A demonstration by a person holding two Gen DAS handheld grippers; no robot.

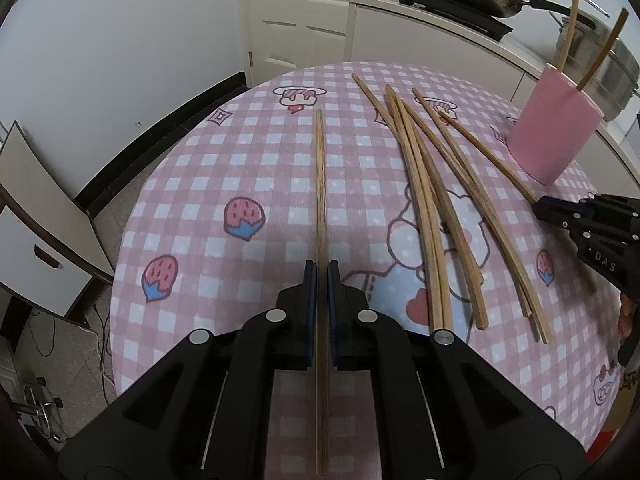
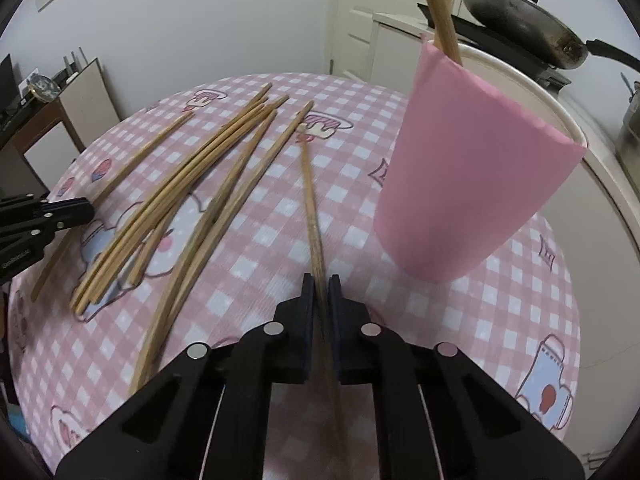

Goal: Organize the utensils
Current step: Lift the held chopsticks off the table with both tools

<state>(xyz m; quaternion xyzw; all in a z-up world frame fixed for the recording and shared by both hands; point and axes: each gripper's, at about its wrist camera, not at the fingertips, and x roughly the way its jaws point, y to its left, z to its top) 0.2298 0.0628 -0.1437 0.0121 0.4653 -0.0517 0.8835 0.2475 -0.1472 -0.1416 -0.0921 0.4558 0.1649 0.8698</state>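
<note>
Left wrist: left gripper (image 1: pixel 321 270) clamps chopstick (image 1: pixel 320 184).

loose wooden chopsticks (image 1: pixel 432 208) fanned flat, center-right of frame. 1 chopstick (image 1: pixel 321 200) apart, mid-frame, lengthwise. pink cup (image 1: pixel 554 132) upright, upper right, w/ 2 sticks (image 1: pixel 600 54) poking out.

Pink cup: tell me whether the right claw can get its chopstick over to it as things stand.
Probably yes. The right claw is shut on a chopstick, and the pink cup stands upright just beside it with only bare tablecloth between. The loose chopsticks lie on the other side.
</note>
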